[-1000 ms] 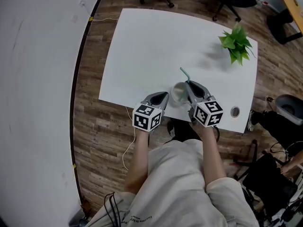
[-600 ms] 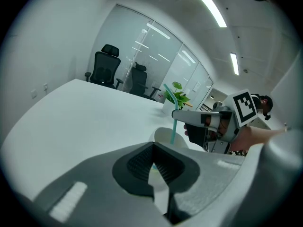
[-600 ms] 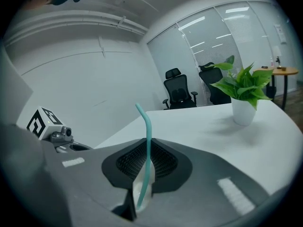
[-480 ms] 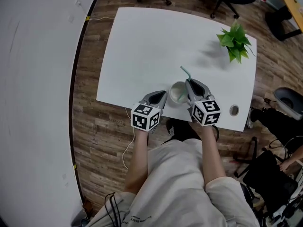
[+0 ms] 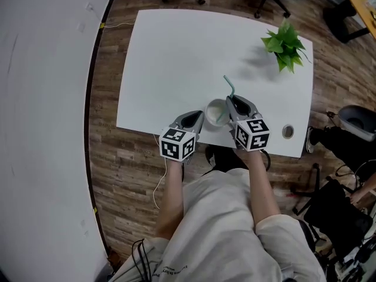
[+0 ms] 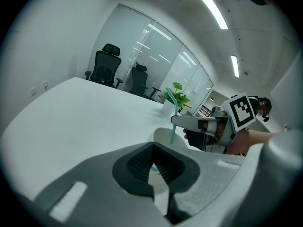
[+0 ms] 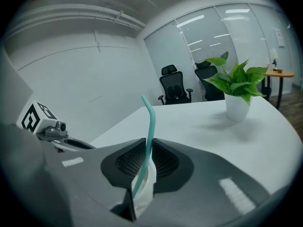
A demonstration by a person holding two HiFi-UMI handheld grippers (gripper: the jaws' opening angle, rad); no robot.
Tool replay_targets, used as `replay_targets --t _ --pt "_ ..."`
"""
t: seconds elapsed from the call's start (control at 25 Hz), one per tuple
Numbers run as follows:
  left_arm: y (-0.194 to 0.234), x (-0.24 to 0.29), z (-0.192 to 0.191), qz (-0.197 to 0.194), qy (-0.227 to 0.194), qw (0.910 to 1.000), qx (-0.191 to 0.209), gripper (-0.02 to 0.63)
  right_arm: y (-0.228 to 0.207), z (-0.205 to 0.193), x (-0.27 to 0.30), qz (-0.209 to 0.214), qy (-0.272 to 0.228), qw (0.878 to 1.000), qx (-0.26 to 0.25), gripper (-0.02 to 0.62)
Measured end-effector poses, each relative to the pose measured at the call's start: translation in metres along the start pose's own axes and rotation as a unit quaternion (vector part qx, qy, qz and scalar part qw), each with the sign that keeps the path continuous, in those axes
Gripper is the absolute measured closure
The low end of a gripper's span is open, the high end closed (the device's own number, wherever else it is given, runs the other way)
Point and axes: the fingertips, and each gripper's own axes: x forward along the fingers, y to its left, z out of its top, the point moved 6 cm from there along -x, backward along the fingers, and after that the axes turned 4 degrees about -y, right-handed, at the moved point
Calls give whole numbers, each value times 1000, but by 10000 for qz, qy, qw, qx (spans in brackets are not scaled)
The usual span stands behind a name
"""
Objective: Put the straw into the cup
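Head view: straw (image 5: 231,91) bottom hidden inside cup (image 5: 211,106), beside right gripper (image 5: 234,102).

Head view looked steeply down from above the person (image 5: 223,228) onto the white table (image 5: 176,57). Each gripper view sat low and close behind its own jaws, facing across the tabletop toward office chairs (image 6: 105,64). All three views shared the straw (image 5: 228,87) and potted plant (image 5: 284,44); the cup (image 5: 216,111) showed from above and from the left.

White table (image 5: 176,57), rounded corners, on wood-plank floor (image 5: 126,175). White wall (image 5: 41,128) runs along the left. Potted green plant (image 5: 284,44) at table's far right; grommet hole (image 5: 287,131) near right edge. Black office chairs (image 6: 103,63) beyond far edge, glass partition (image 6: 151,51) behind. Ceiling strip lights (image 6: 208,6) on.
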Motion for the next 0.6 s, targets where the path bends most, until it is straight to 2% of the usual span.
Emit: replay_targets --t 0.6 --pt "6 1 -5 58 21 9999 -120 606 -1 -9 6 71 246 9994 -253 449"
